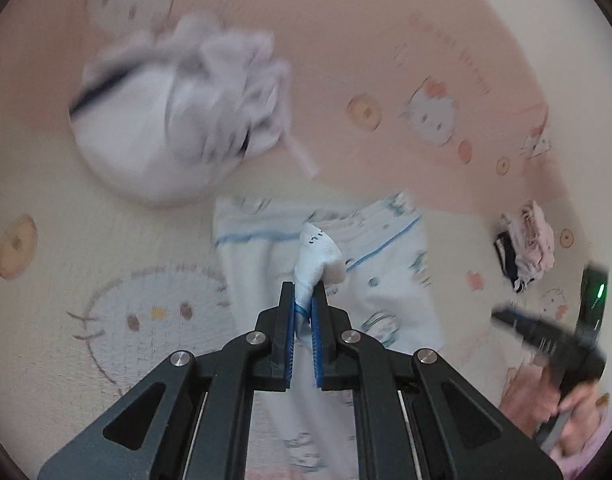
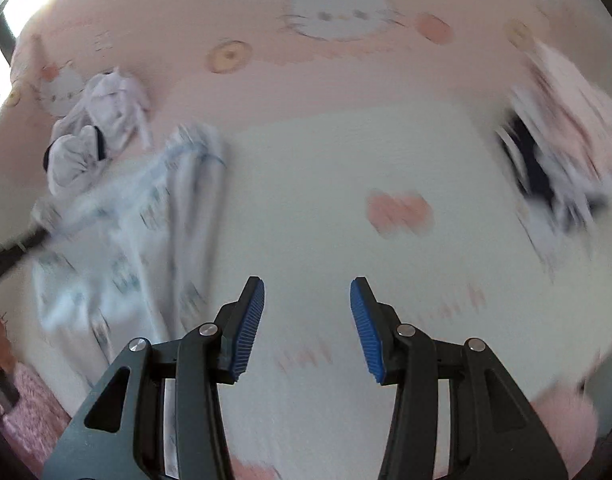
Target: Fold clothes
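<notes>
My left gripper (image 1: 304, 300) is shut on a bunched corner of a white garment with blue trim and small prints (image 1: 370, 280); the rest of it trails over the bed below. In the right wrist view the same garment (image 2: 138, 224) lies stretched at the left, and the left gripper's dark tip (image 2: 22, 244) holds its edge. The right gripper (image 2: 307, 294) hangs open over bare sheet, nothing between its blue pads. In the left wrist view it shows as a dark blurred shape (image 1: 546, 344) in a hand at the right.
A crumpled white garment with a dark stripe (image 1: 178, 112) lies on the pink cartoon-cat bedsheet (image 1: 426, 60), also seen at the left as the crumpled white garment (image 2: 94, 128). A heap of pink and navy-striped clothes (image 1: 526, 244) sits to the right, blurred as the pink and navy heap (image 2: 562, 148).
</notes>
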`<state>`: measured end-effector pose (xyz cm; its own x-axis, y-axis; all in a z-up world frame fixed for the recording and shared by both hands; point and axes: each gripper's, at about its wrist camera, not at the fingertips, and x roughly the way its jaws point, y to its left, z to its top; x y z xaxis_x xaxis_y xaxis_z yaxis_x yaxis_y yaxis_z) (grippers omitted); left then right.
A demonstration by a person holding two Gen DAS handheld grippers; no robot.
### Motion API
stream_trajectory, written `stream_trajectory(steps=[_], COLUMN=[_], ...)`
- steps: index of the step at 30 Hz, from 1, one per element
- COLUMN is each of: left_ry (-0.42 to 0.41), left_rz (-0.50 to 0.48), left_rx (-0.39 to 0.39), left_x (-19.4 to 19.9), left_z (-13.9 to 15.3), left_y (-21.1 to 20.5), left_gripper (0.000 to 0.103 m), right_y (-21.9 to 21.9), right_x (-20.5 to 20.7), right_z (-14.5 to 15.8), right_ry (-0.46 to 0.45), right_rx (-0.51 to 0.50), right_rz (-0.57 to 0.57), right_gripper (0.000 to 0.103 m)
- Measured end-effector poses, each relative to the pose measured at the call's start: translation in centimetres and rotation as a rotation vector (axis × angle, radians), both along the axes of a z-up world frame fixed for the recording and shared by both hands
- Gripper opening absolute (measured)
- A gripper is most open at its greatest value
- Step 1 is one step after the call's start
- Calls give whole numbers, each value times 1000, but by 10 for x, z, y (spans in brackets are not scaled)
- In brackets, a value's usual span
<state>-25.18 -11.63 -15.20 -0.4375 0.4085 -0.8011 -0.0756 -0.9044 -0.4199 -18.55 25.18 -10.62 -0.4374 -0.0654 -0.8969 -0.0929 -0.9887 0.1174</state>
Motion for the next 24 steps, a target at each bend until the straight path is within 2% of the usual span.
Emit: stream_trajectory(steps=[2,6,8,10,11,13,14,19,21,24], left_ry=[-18,4,15,18,16,10,6,5,18,40], left_rz=[-7,-3,32,60,64,67,63,53,52,43], left_rx=[5,-64,-103,-106,-90,-75,-81,-107,-101,-113], left_x=[-5,-15,-21,-25,-26,-28,-28,-26,-27,-27], left_z=[-14,-21,-23,-24,-24,-27,-29,-33,-30,-26], left_y=[-2,-4,-11,-20,-24,-27,-25,-15,-12,-8], left_gripper=[8,8,8,8,8,8,8,8,8,8], right_y=[-12,-30,-35,-49,-55,-66,-71,-106,-113,-101], right_x=[-29,-82,-113,-133,-138,-142,-142,-124,-118,-127], right_z=[0,-1,-7,-17,-21,-29,-32,-39,-38,-51], right_ry=[13,22,9,-11,-19,-34,-40,-45,-26,-73], right_rx=[-6,-28,1,113,133,104,79,92,149,204], right_rz=[40,48,62,88,117,187,229,449,480,379], right_gripper=[46,46,46,46,46,46,46,46,46,46])
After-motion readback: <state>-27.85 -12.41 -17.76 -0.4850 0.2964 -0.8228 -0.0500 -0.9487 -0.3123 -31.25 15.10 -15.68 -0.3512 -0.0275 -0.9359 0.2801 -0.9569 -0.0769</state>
